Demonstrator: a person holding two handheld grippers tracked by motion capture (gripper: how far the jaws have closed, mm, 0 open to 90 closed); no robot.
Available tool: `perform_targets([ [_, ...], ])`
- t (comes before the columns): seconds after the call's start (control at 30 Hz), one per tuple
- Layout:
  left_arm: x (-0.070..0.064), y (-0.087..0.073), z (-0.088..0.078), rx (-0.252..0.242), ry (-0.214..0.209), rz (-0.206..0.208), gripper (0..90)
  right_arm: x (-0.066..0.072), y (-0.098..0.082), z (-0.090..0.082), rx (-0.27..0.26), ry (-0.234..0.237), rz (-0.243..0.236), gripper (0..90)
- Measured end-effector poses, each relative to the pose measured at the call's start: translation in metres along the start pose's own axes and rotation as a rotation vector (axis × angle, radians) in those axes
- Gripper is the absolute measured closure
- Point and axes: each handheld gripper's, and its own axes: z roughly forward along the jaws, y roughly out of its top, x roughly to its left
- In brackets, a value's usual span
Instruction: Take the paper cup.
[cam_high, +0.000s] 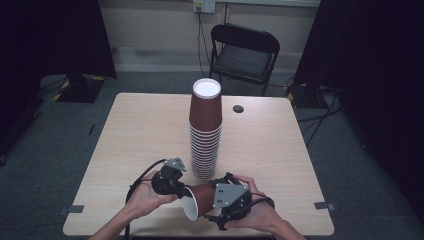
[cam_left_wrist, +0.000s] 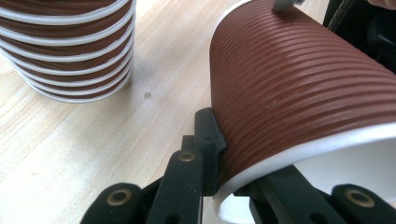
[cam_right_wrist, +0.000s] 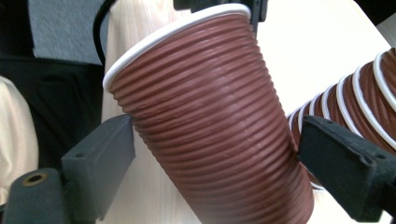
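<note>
I am working at a pale wooden table (cam_high: 140, 130), handing one ribbed brown paper cup (cam_high: 201, 199) between my two tools. The cup is lying on its side, low over the near edge of the table, just in front of a tall stack of matching cups (cam_high: 205, 131).

My left tool (cam_high: 179, 191) is pinching the cup's white rim, one jaw inside and one outside, clamped tight. My right tool (cam_right_wrist: 212, 154) is straddling the cup's body with its jaws spread wide, a gap showing on each side, so it is gripping nothing.

I judge this to be the moment of release to the left tool. Next, I would be drawing the right tool clear, then turning the cup upright.
</note>
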Motion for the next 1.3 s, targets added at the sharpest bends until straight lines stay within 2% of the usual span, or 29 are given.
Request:
perform_targets([
  [0.1,0.001,0.002,0.002,0.007,-0.014,-0.002,85.2,0.003,0.001,0.003,0.021,-0.011,-0.038,8.6],
  [0.2,0.002,0.004,0.004,0.038,-0.003,-0.009,85.3,0.004,0.001,0.006,0.039,-0.02,-0.061,8.3],
  [0.23,0.003,0.005,0.005,0.036,-0.025,-0.019,85.3,0.005,0.001,0.008,0.048,-0.021,-0.077,8.1],
  [0.27,0.002,0.005,0.006,0.042,-0.003,-0.02,85.3,0.006,0.002,0.01,0.061,-0.028,-0.078,7.8],
  [0.4,0.002,0.008,0.008,0.045,-0.033,-0.017,85.5,0.01,0.004,0.016,0.076,-0.032,-0.105,7.5],
  [0.43,0.001,0.009,0.007,0.04,-0.049,-0.027,85.8,0.01,0.005,0.017,0.084,-0.029,-0.106,7.8],
  [0.47,-0.001,0.011,0.007,0.045,-0.026,-0.023,85.8,0.012,0.006,0.019,0.09,-0.036,-0.105,7.6],
  [0.53,-0.003,0.013,0.005,0.043,-0.015,-0.017,85.9,0.015,0.007,0.022,0.097,-0.063,-0.124,7.7],
  [0.6,-0.003,0.015,0.004,0.029,-0.021,-0.025,85.9,0.013,0.008,0.022,0.091,-0.071,-0.121,7.6],
  [0.63,-0.001,0.015,0.003,0.021,-0.042,-0.031,85.9,0.012,0.009,0.022,0.079,-0.073,-0.114,7.5],
  [0.7,-0.001,0.015,0.002,0.022,-0.026,-0.039,85.9,0.011,0.009,0.022,0.072,-0.078,-0.118,7.4],
  [0.87,-0.001,0.015,0.007,0.006,-0.075,-0.048,86.0,0.012,0.011,0.027,0.082,-0.071,-0.121,7.5],
  [0.9,-0.003,0.016,0.006,0.027,-0.042,-0.046,85.9,0.013,0.012,0.029,0.081,-0.068,-0.123,7.5],
  [0.97,-0.003,0.014,0.008,0.025,-0.048,-0.051,85.9,0.014,0.013,0.032,0.094,-0.066,-0.138,7.6],
  [1.0,-0.003,0.014,0.008,0.021,-0.051,-0.055,85.8,0.015,0.014,0.032,0.091,-0.062,-0.123,7.7],
  [1.13,-0.003,0.012,0.008,-0.004,-0.064,-0.072,85.2,0.017,0.013,0.032,0.071,-0.069,-0.118,8.4],
  [1.2,-0.004,0.012,0.007,-0.012,-0.053,-0.064,84.6,0.016,0.013,0.032,0.065,-0.073,-0.104,8.9],
  [1.3,-0.004,0.012,0.006,-0.028,-0.034,-0.057,81.1,0.015,0.011,0.03,0.059,-0.077,-0.108,9.7],
])
